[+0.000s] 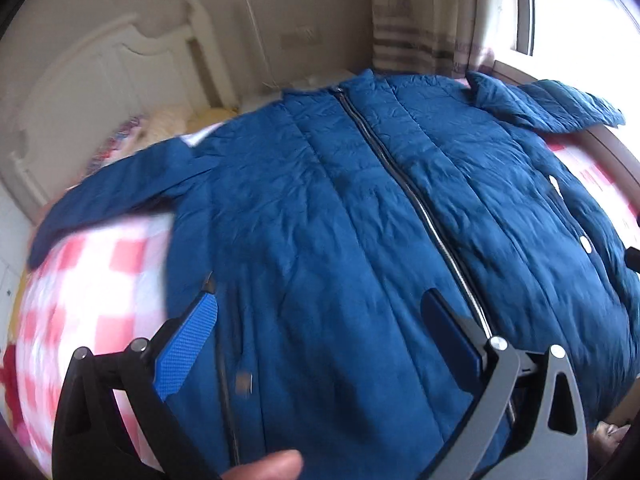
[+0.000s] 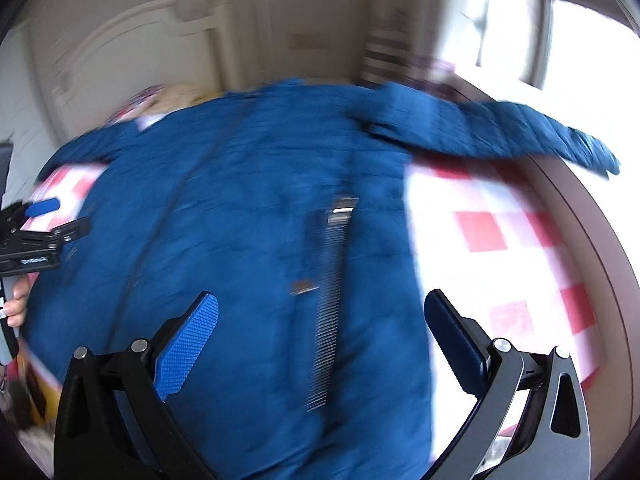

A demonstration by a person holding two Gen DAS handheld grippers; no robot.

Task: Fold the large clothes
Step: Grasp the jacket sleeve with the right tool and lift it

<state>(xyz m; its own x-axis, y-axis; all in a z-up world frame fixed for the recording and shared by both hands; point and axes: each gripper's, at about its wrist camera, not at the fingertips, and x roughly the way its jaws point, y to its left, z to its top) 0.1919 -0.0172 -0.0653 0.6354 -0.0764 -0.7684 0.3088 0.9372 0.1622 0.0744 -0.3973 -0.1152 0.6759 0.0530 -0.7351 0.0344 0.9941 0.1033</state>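
Daylight comes in from the window (image 1: 580,12) at the upper right of both views, and it is so strong there that the glass is burned to plain white. The light falls softly on the blue jacket (image 1: 360,220), which shows only mild shadows in its creases. The left wrist view is mostly sharp in the middle, but the checked bed cover (image 1: 92,280) at the left edge is smeared. The right wrist view is blurred by motion almost everywhere; only the gripper fingers (image 2: 188,344) look crisp. Both views bend strongly at the edges, with dark corners.
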